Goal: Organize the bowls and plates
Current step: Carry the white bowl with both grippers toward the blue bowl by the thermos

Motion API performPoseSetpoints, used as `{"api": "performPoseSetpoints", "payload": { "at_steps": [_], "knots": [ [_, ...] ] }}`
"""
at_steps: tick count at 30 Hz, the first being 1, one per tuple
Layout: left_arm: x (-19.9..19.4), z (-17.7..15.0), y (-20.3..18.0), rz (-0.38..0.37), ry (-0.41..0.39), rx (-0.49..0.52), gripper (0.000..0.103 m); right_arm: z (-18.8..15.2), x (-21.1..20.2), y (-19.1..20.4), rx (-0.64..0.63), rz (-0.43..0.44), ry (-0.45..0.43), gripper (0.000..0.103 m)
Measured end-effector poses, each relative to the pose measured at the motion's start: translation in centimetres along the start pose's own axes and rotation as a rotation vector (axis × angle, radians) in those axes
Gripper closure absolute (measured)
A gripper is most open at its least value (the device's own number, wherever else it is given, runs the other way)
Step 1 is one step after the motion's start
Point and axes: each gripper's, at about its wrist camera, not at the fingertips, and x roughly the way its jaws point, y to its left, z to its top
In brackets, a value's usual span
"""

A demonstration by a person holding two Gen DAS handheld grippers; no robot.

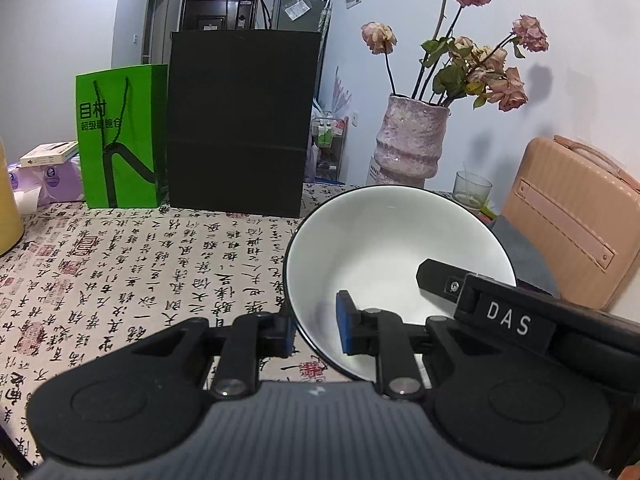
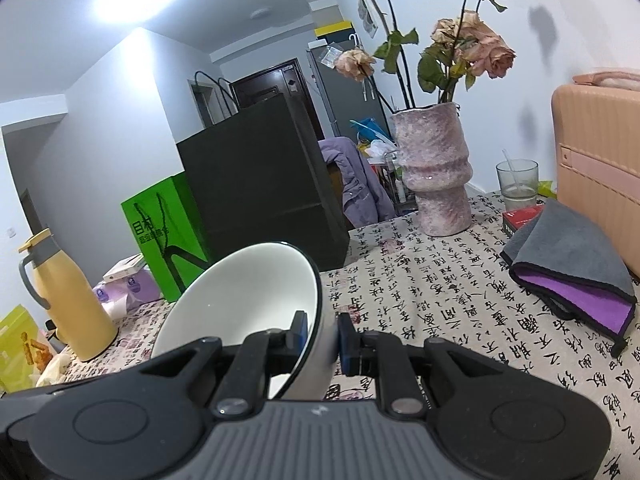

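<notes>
A white bowl (image 1: 384, 248) with a dark rim hangs tilted above the calligraphy tablecloth, held from both sides. My left gripper (image 1: 316, 328) is shut on its near left rim, one blue pad inside and one outside the wall. In the left wrist view the right gripper's black finger (image 1: 444, 280) reaches into the bowl from the right. In the right wrist view the same bowl (image 2: 240, 296) tilts to the left, and my right gripper (image 2: 323, 334) is shut on its right wall.
A black paper bag (image 1: 240, 120) and a green bag (image 1: 120, 136) stand at the back of the table (image 1: 140, 264). A pink vase (image 2: 436, 176) of dried roses, a glass (image 2: 517, 180), a grey-purple cloth (image 2: 568, 272), a peach suitcase (image 2: 600, 160) and a yellow flask (image 2: 68, 300) stand around.
</notes>
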Motion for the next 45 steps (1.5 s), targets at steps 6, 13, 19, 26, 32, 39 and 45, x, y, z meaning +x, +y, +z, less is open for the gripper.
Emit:
{"api": "performPoseSetpoints", "payload": {
  "at_steps": [6,13,19,26,32,39,45],
  "knots": [
    [-1.0,-0.1,0.9,0.003,-0.012,-0.012,0.083,-0.1,-0.4,1.3,-0.014,0.005,-0.004,0.088],
    [-2.0,-0.4,2.0,0.007,-0.019,-0.028,0.083,-0.4,-0.8,2.6,-0.029,0.013,-0.004,0.088],
    [-2.9,-0.5,3.2,0.013,-0.026,-0.040,0.083,-0.5,-1.0,3.8,-0.040,0.019,-0.003,0.088],
    [-3.8,-0.9,4.9,0.021,-0.036,-0.061,0.083,-1.1,-1.1,5.7,-0.062,0.030,0.000,0.088],
    [-4.8,-1.1,6.4,0.034,-0.045,-0.077,0.083,-1.5,-1.2,7.5,-0.078,0.045,0.002,0.088],
    [-6.0,-1.4,8.2,0.050,-0.056,-0.092,0.083,-2.0,-1.6,9.5,-0.092,0.064,0.001,0.088],
    [-7.1,-1.8,9.6,0.062,-0.067,-0.107,0.083,-2.5,-1.8,11.2,-0.107,0.079,0.000,0.088]
  ]
}}
